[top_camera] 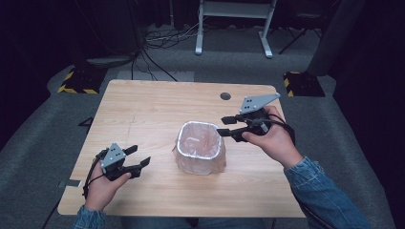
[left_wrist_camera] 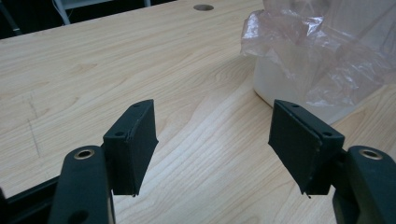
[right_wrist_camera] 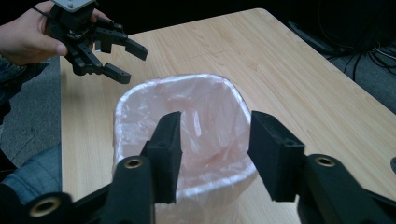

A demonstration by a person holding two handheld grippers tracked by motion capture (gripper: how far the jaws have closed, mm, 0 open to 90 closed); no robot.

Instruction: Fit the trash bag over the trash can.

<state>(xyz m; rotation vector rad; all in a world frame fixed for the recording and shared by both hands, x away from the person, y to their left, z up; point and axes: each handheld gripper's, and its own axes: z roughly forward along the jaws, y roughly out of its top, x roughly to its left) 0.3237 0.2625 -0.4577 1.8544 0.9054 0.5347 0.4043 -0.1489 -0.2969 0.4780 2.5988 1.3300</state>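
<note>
A small white bin (top_camera: 200,162) lined with a thin pink plastic bag (right_wrist_camera: 205,107) stands in the middle of the wooden table (top_camera: 143,109). The bag's edge is folded over the rim, and nothing lies inside. My left gripper (top_camera: 141,156) hovers near the table's front left, left of the bin, open and empty. From its own view, the left gripper (left_wrist_camera: 212,135) points across bare wood with the bin (left_wrist_camera: 285,88) to the right. My right gripper (top_camera: 221,125) is held above the bin's right rim. Its own view looks down into the bag, and the right gripper (right_wrist_camera: 215,140) is open with nothing between the jaws. The left gripper (right_wrist_camera: 134,65) shows beyond the bin.
A round cable hole (top_camera: 225,96) sits near the table's far edge. Grey floor surrounds the table. A white desk frame (top_camera: 234,19), loose cables (top_camera: 162,38) and yellow-black striped blocks (top_camera: 76,83) lie beyond the far side.
</note>
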